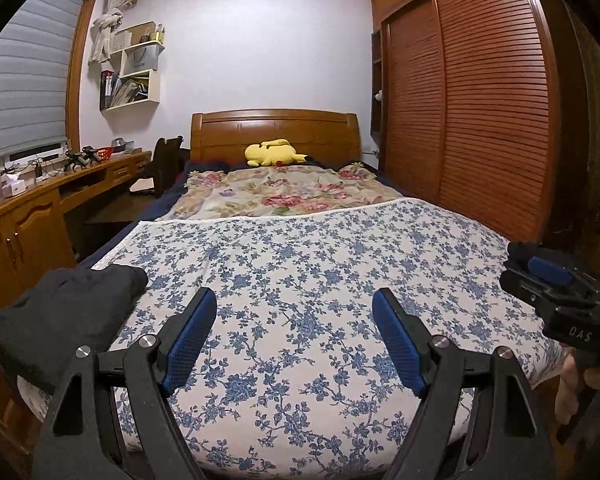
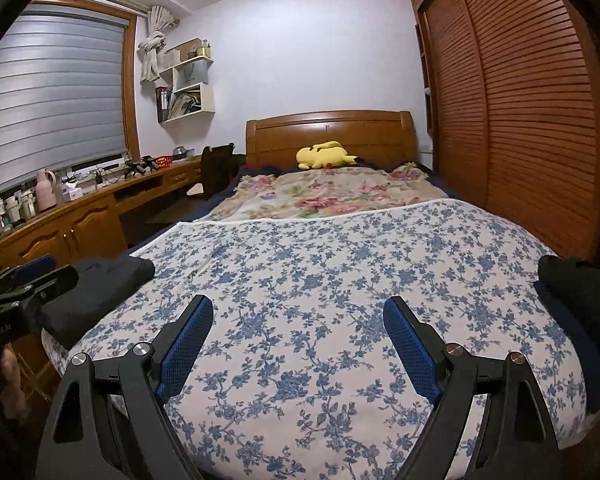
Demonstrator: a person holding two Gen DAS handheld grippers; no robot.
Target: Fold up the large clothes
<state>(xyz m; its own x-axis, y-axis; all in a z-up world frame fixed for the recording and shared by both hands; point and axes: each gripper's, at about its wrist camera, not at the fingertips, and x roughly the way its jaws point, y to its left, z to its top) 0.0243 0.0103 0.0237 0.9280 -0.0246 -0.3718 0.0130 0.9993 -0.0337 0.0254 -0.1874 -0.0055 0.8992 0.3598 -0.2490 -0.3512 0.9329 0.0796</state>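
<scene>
Both the left gripper (image 1: 294,336) and right gripper (image 2: 298,344) hover over the blue-flowered bedspread (image 1: 320,280), fingers wide apart, holding nothing. A folded black garment (image 1: 64,312) lies at the bed's left edge.

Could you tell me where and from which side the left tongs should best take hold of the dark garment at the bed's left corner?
Probably the rounded far end of the dark garment, which lies bunched on the blue floral sheet. That raised end faces inward, so the open left tongs could come from the right, across the sheet, and pinch its thick fold.
</scene>
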